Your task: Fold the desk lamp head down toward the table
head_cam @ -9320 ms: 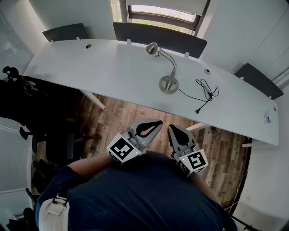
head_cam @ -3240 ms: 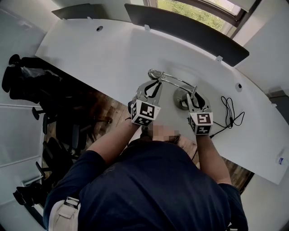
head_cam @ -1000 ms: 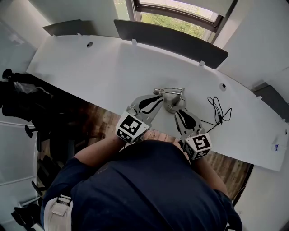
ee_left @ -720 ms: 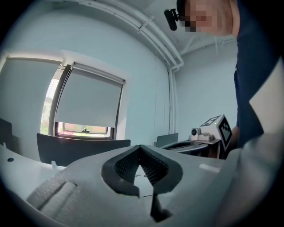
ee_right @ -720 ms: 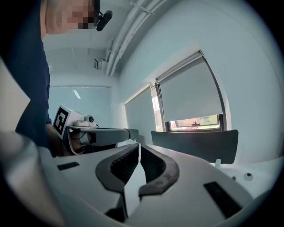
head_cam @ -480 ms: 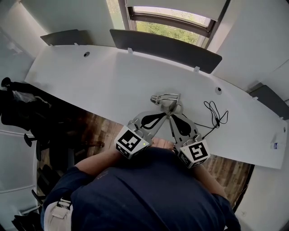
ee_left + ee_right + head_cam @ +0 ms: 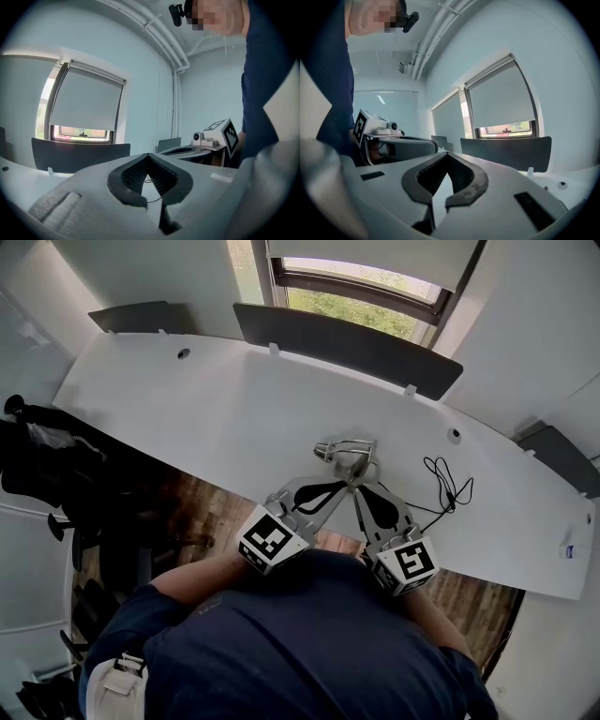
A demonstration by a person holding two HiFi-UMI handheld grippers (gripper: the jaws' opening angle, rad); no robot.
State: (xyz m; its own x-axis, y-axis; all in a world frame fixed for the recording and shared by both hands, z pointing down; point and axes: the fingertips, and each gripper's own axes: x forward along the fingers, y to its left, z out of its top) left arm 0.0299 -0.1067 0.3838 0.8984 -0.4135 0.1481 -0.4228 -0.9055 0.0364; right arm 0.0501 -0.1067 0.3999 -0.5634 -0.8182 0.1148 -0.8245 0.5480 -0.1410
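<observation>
The silver desk lamp stands on the white table, its bendy neck curled low and its head down close to the tabletop at the left of the base. Both grippers hover at the table's near edge, just short of the lamp, tips almost touching each other. My left gripper is shut with nothing in it; its tips meet. My right gripper is shut and empty too, tips together. Neither touches the lamp.
The lamp's black cable lies in loops to the right of the base. Dark chair backs line the table's far edge under a window. A black office chair stands at the left over the wooden floor.
Both grippers have drawn back from the lamp toward the person and risen a little. The right jaws have closed. The lamp stays folded low, unlike its upright stance in the oldest frame.
</observation>
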